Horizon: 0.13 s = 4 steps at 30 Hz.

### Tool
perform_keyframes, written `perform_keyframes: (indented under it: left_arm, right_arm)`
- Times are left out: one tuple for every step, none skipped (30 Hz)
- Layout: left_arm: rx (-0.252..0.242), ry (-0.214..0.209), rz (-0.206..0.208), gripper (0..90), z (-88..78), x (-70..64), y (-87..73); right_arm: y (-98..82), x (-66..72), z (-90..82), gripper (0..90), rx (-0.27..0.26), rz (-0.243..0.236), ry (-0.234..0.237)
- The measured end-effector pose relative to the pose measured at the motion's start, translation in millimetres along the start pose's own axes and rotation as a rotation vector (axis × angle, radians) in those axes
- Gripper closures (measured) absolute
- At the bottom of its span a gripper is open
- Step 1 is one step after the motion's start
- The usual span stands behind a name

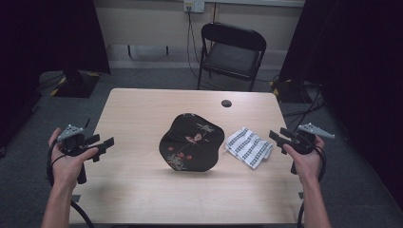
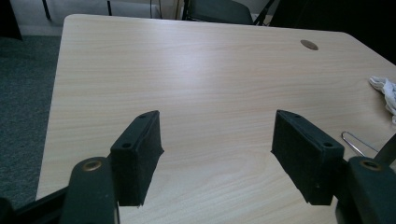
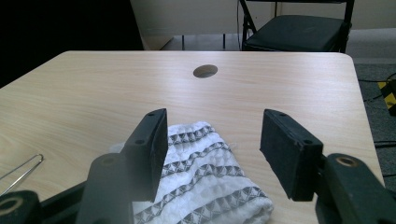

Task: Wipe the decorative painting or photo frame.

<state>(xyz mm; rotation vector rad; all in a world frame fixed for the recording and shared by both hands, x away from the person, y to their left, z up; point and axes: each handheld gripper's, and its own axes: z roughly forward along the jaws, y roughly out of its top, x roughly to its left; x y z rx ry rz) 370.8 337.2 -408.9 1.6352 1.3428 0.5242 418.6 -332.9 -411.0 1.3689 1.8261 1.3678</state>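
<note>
Folded patterned cloth (image 3: pixel 205 177) lies near the table's (image 1: pixel 142 109) right edge, just under the right gripper (image 3: pixel 212 144) with jaws wide, so lower it straight and pinch a thick fold, while the left gripper (image 2: pixel 217 149), also wide, waits.

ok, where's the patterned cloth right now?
The folded patterned cloth lies on the table's right side in the high view, just right of the black floral plate, directly ahead of the open right tongs.
</note>
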Motion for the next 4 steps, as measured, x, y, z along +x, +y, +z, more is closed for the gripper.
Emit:
perform_keyframes:
  left_arm:
    - [0.006, 0.001, 0.007, 32.9, 0.2, -1.3, 0.4]
    - [0.011, -0.002, 0.009, 32.8, 1.2, -2.2, 0.6]
    - [0.011, -0.002, 0.009, 32.8, 1.2, -2.2, 0.6]
    - [0.015, -0.008, 0.015, 32.8, 1.9, -2.8, 0.7]
  right_arm:
    - [-0.3, -0.2, 0.8, 41.9, -0.001, 0.001, 0.000]
    - [-0.3, -0.2, 1.4, 41.9, 0.001, 0.001, 0.001]
    - [-0.3, -0.2, 1.4, 41.9, 0.001, 0.001, 0.001]
    - [-0.4, 0.0, 3.0, 41.9, 0.002, -0.001, 0.000]
